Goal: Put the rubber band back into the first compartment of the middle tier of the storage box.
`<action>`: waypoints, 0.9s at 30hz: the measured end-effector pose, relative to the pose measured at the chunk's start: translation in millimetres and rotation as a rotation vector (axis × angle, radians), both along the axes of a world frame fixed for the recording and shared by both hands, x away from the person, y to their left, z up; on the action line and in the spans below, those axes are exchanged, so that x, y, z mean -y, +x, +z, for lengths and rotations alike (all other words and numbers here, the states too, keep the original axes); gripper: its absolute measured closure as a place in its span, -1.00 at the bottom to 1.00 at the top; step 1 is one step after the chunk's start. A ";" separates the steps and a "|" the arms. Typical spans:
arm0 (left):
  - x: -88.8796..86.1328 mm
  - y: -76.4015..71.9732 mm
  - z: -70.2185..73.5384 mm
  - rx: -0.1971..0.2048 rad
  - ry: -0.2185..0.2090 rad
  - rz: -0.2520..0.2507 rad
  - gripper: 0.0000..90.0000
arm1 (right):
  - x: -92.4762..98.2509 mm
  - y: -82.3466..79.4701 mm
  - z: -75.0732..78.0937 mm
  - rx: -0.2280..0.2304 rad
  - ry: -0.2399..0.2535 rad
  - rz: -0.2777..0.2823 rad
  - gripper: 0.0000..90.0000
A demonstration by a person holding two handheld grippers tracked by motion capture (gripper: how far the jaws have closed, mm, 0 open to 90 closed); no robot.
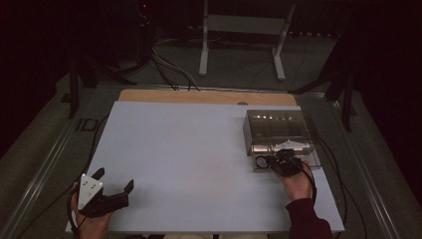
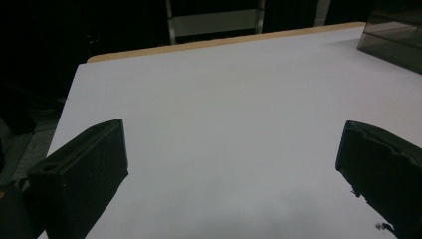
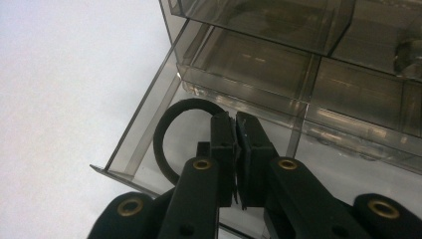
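Note:
A smoky clear plastic drawer box (image 1: 276, 123) stands at the right of the white table (image 1: 189, 149), its bottom drawer (image 3: 143, 133) pulled out toward me. My right gripper (image 3: 235, 119) is shut on a black rubber ring (image 3: 163, 133), holding it over the front left corner of that drawer. In the high view, the right gripper (image 1: 274, 160) and the ring (image 1: 261, 161) sit at the drawer's front edge. My left gripper (image 1: 115, 178) rests wide open near the table's front left corner, with nothing between its jaws (image 2: 233, 134).
The table has a wooden strip (image 1: 206, 96) along its far edge. Beyond it stands a white metal frame (image 1: 242, 30), with cables (image 1: 169, 69) on the floor. The drawer box corner (image 2: 393, 35) appears at the upper right of the left gripper view.

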State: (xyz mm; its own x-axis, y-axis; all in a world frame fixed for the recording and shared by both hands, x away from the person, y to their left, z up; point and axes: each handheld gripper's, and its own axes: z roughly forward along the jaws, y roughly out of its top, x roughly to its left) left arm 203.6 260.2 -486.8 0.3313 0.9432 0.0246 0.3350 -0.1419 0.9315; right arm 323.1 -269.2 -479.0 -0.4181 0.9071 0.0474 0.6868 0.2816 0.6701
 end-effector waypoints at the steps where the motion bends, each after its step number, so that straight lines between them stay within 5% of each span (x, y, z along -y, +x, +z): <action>1: 0.0 0.0 0.0 0.000 0.000 0.000 -0.98 | -0.2 -0.1 -0.1 -0.001 -0.001 0.002 0.92; 14: -0.1 0.4 -0.3 -0.004 0.003 0.001 -0.98 | -0.2 -3.1 4.0 0.030 0.016 0.002 0.23; 27: -0.2 0.5 -0.3 -0.004 0.002 0.000 -0.98 | 1.2 -4.8 13.1 0.061 0.032 -0.030 -0.23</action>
